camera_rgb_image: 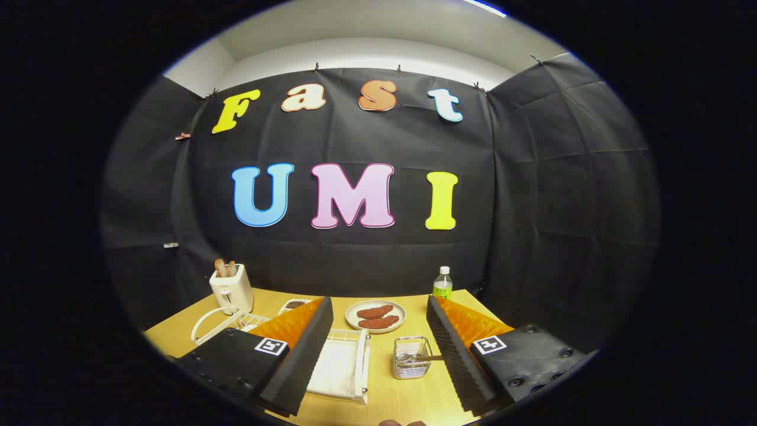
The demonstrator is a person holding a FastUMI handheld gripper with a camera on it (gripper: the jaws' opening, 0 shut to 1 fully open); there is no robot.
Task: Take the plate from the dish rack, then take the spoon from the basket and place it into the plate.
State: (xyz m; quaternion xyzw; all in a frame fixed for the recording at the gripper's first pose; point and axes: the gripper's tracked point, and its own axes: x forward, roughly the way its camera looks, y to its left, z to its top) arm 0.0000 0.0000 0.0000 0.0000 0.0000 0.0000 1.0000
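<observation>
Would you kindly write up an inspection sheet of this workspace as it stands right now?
Surface: wooden table.
Job's things: white plate upright in the dish rack, between the fingers; spoon in the wire basket, just ahead of the fingers.
Clutter: toaster holding bread; plate of food; small dish; bottle.
Grippers: gripper open, above the table, holding nothing.
Cables: nothing seen.
Surroundings: black cloth wall beyond the table.

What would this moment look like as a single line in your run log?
gripper: open, holding nothing | plate: upright in dish rack, between fingers | spoon: in basket
</observation>
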